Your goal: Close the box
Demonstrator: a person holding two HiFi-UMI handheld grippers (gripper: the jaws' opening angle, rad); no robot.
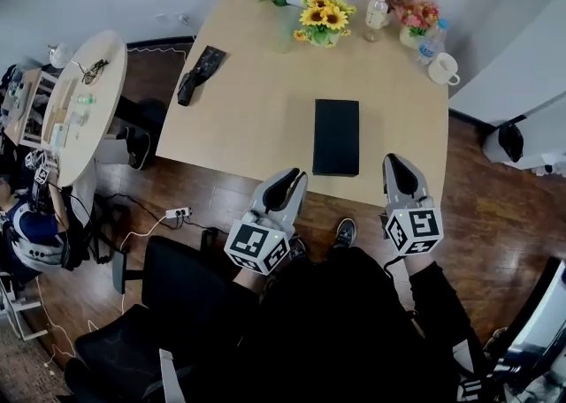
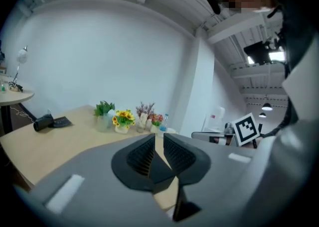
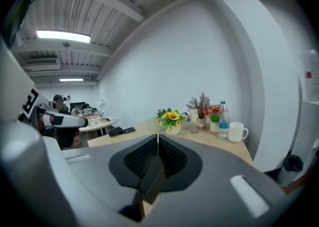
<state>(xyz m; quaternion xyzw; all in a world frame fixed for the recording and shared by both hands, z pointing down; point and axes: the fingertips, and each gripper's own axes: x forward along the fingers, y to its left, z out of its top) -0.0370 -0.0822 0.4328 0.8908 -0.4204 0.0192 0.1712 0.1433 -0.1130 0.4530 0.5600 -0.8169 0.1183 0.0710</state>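
Black box (image 1: 336, 136): lies flat on the desk (image 1: 256, 101) near its front edge, between my two grippers and just beyond their tips. My left gripper (image 1: 295, 177) and right gripper (image 1: 394, 161) hover at that edge, clear of the box, each with jaws together and empty. Sunflowers (image 1: 323, 17) stand at the far edge.

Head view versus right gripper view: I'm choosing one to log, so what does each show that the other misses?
Only the head view shows the black box lying closed on the table, and the wooden floor. Only the right gripper view shows the ceiling lights and the ribbed faces of its fingers, pressed together with nothing between. Both show the sunflowers and white mug.
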